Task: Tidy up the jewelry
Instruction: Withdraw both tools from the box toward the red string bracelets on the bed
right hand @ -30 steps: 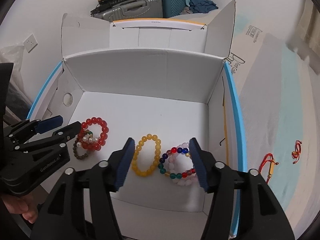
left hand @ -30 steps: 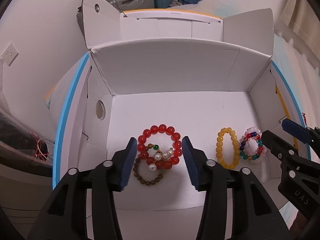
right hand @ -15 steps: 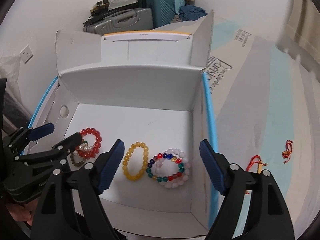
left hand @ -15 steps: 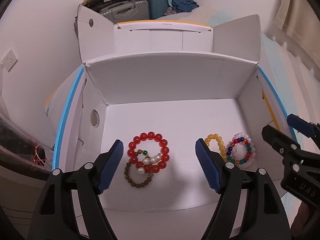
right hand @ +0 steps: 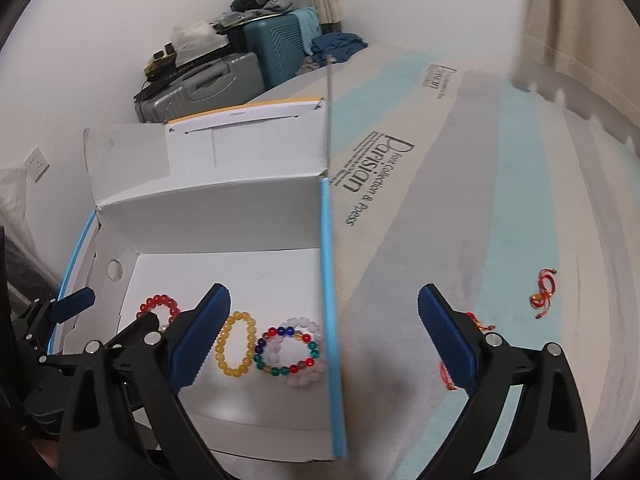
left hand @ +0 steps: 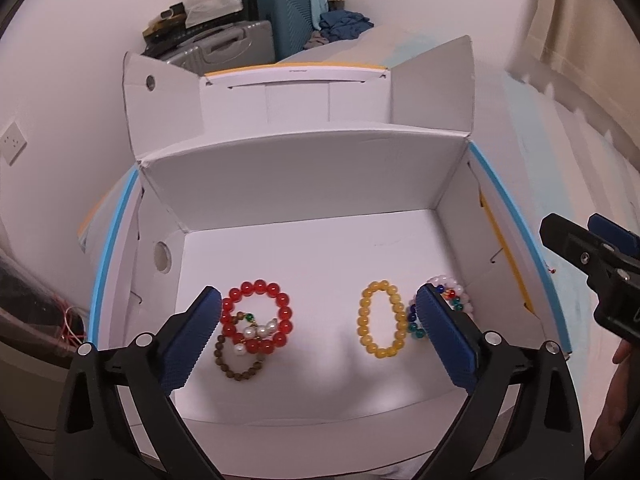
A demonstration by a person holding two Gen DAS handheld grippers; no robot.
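Inside the white box (left hand: 304, 184): five bracelets laid down — red (left hand: 256, 316), brown (left hand: 239, 360), yellow (left hand: 382, 324), multicoloured (right hand: 288, 346), pink (right hand: 304, 356). Outside on the bed (right hand: 520, 200), two red cords (right hand: 544, 294) left. Both pairs of fingers opening wide, empty.

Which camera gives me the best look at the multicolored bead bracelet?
Right wrist view: the multicolored bead bracelet lies fully visible near the box's blue edge. In the left wrist view, a tong finger covers part of it.

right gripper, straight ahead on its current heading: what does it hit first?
Likely the box's blue-edged right wall, or the striped surface just outside it. The right gripper, jaws opening and empty, straddles that wall. Depth is unclear.
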